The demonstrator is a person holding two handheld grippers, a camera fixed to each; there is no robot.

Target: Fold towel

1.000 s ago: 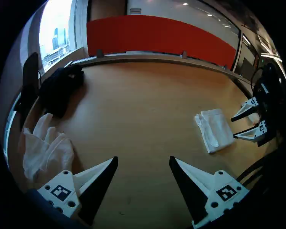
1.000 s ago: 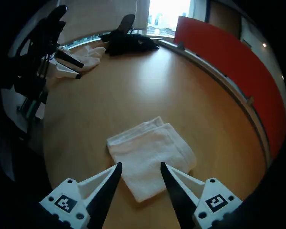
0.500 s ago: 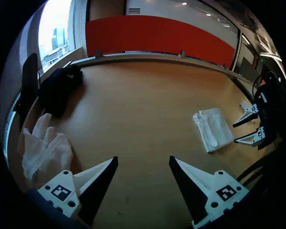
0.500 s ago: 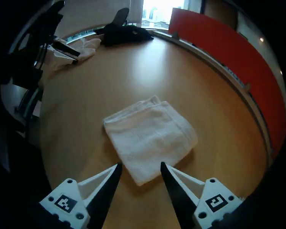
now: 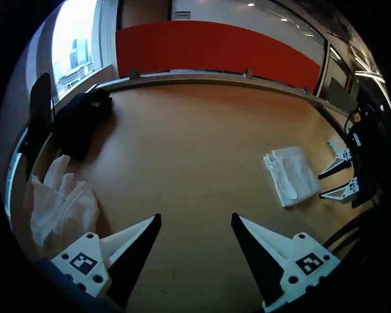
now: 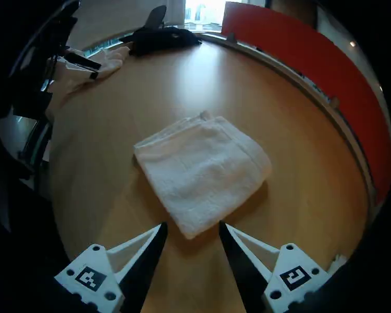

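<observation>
Both empty: left gripper [image 5: 195, 219] fingers spread wide, right gripper [image 6: 193, 227] fingers narrower, apparently just short of the folded towel [image 6: 203, 169].

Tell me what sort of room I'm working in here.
Probably an office meeting room: a large wooden table, a red divider panel along its far edge, and a window onto city high-rises, with a dark chair beside it.

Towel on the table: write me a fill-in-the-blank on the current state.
The white towel lies ____ on the wooden table.
The right gripper is ____, with the towel's near corner between its fingertips.
The left gripper holds ____.
The crumpled cloths lie near a ____ bag.
Missing: folded; open; nothing; black.
</observation>
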